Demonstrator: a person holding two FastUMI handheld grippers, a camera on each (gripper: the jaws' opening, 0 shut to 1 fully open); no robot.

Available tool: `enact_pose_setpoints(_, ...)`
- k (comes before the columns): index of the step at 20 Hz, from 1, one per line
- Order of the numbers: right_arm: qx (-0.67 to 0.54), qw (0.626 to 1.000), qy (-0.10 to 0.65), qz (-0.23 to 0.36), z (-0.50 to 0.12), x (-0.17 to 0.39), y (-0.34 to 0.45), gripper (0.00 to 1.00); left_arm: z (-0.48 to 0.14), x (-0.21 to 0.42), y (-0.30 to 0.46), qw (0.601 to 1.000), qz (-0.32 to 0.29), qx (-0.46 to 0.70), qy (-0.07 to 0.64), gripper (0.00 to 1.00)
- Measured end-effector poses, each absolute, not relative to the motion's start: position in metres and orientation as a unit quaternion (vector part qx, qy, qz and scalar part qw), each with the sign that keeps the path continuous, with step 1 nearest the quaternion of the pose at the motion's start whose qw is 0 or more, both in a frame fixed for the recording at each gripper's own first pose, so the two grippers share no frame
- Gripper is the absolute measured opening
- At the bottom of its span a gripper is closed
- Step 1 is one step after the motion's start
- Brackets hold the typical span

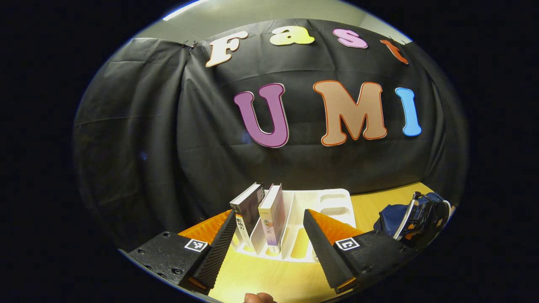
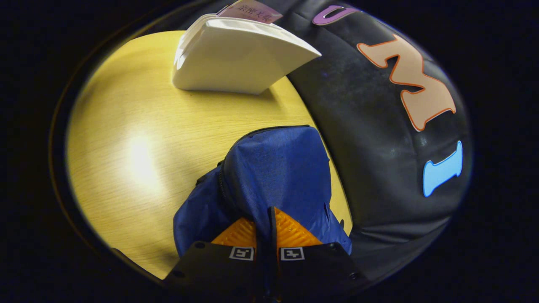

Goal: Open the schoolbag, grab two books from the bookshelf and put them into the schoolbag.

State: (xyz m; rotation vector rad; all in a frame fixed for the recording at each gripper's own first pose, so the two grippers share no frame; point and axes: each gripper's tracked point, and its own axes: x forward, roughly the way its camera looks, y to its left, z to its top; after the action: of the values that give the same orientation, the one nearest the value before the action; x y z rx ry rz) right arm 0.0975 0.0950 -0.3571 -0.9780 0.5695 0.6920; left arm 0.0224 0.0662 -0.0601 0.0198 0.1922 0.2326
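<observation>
The schoolbag [image 2: 269,176] lies in the lower centre of the right gripper view, on the table [image 2: 139,160], and its zipper line [image 2: 227,155] curves along its left edge. It looks not opened yet. Your right gripper [image 2: 271,229] is pressed together on the bag's fabric at the bottom of the frame, probably near the zipper pull, but I cannot see the pull itself. Pull slowly along the zipper's curve, not upward, so the bag does not slide.

In the left gripper view, the two books [image 1: 261,212] stand upright in the white bookshelf [image 1: 328,202] at lower centre. Your left gripper [image 1: 269,240] is spread wide just in front of them, touching nothing. You can use it to steady the bag at the right edge.
</observation>
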Motion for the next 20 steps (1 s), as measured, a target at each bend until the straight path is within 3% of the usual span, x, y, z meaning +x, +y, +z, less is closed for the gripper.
enact_pose_setpoints(3, -0.403, 0.817, 0.273, 0.311, -0.339, 0.104, 0.091, 0.13, -0.062, 0.029, 0.059, 0.99, 0.105, 0.011, 0.098, 0.94)
enact_pose_setpoints(4, -0.382, 0.828, 0.276, 0.305, -0.33, 0.106, 0.088, 0.13, -0.062, 0.032, 0.057, 0.99, 0.101, 0.012, 0.098, 0.94)
enact_pose_setpoints(5, -0.361, 0.839, 0.279, 0.298, -0.321, 0.108, 0.084, 0.05, -0.062, 0.035, 0.054, 0.99, 0.096, 0.013, 0.099, 0.94)
enact_pose_setpoints(9, -0.286, 0.874, 0.29, 0.266, -0.292, 0.123, 0.064, 0.09, -0.061, 0.046, 0.044, 0.992, 0.08, 0.015, 0.099, 0.94)
enact_pose_setpoints(11, -0.252, 0.887, 0.297, 0.249, -0.283, 0.126, 0.054, 0.05, -0.064, 0.051, 0.037, 0.992, 0.071, 0.009, 0.103, 0.94)
enact_pose_setpoints(14, -0.194, 0.906, 0.306, 0.22, -0.271, 0.13, 0.041, 0.13, -0.064, 0.058, 0.031, 0.993, 0.062, 0.01, 0.104, 0.94)
enact_pose_setpoints(15, -0.168, 0.913, 0.308, 0.208, -0.267, 0.132, 0.037, 0.09, -0.064, 0.06, 0.03, 0.993, 0.06, 0.012, 0.104, 0.94)
enact_pose_setpoints(18, -0.079, 0.931, 0.317, 0.164, -0.258, 0.137, 0.022, 0.13, -0.064, 0.066, 0.03, 0.993, 0.057, 0.011, 0.106, 0.94)
enact_pose_setpoints(20, -0.028, 0.936, 0.322, 0.139, -0.257, 0.14, 0.011, 0.09, -0.067, 0.069, 0.029, 0.992, 0.055, 0.002, 0.11, 0.94)
